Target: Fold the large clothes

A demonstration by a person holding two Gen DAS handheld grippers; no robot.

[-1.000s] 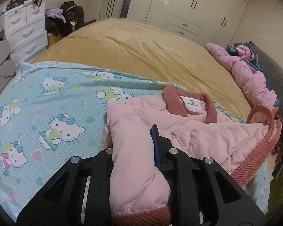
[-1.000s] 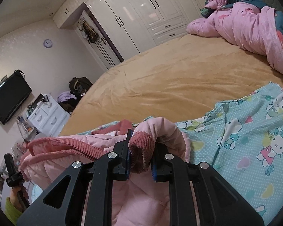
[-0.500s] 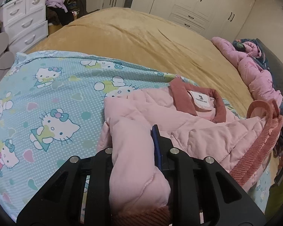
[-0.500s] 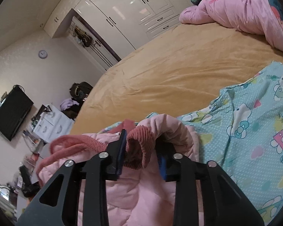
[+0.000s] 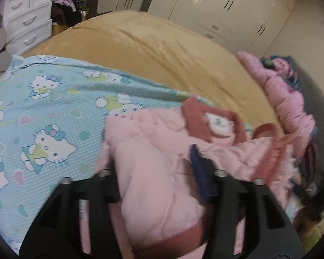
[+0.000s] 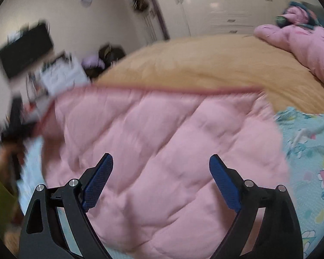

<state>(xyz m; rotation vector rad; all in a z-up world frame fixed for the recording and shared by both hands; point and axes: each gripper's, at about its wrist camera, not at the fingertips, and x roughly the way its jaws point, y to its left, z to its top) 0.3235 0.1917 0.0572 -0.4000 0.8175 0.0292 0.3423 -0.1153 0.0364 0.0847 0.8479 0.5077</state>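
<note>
On the tan bedspread point(image 5: 162, 49), over a teal cartoon-cat sheet point(image 5: 54, 108), the quilted pink jacket point(image 6: 162, 151) is lying, puffy and soft, with ribbed rose trim. The left gripper point(image 5: 155, 168) has just been opening; a padded sleeve is sitting loosely between its parted jaws. The right gripper point(image 6: 161, 172) has also just been opening, its blue textured pads spread wide and empty above the jacket. Only the left view is showing the collar point(image 5: 213, 125) and label.
</note>
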